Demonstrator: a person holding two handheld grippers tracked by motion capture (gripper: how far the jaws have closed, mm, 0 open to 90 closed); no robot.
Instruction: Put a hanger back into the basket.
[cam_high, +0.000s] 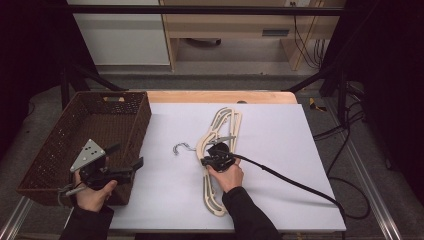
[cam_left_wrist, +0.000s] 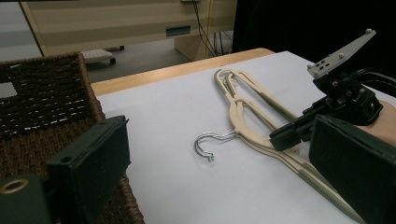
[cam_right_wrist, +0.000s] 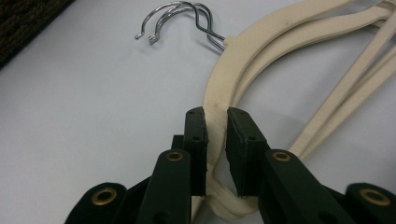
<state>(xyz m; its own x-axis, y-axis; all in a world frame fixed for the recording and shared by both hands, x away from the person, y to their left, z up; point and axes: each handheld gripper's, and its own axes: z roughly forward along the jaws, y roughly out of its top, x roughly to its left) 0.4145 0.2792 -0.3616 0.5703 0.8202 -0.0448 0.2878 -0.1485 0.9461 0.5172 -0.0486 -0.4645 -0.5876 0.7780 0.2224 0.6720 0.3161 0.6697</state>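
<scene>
The cream hangers (cam_right_wrist: 261, 51) lay stacked on the white table (cam_high: 280, 150) beside the basket (cam_high: 135, 112). The right gripper (cam_right_wrist: 215, 135) clamped the top hanger's shoulder; a level lift would suit. The left gripper (cam_left_wrist: 219, 163) hung unclenched.

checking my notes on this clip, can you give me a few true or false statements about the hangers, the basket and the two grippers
1. The right gripper has its jaws on the cream hangers. True.
2. The hangers lie inside the wicker basket. False: they lie on the white table, beside the basket.
3. The left gripper grips a hanger's hook. False: its jaws stand open with nothing between them, by the basket.
4. The metal hooks point toward the basket. True.
</scene>
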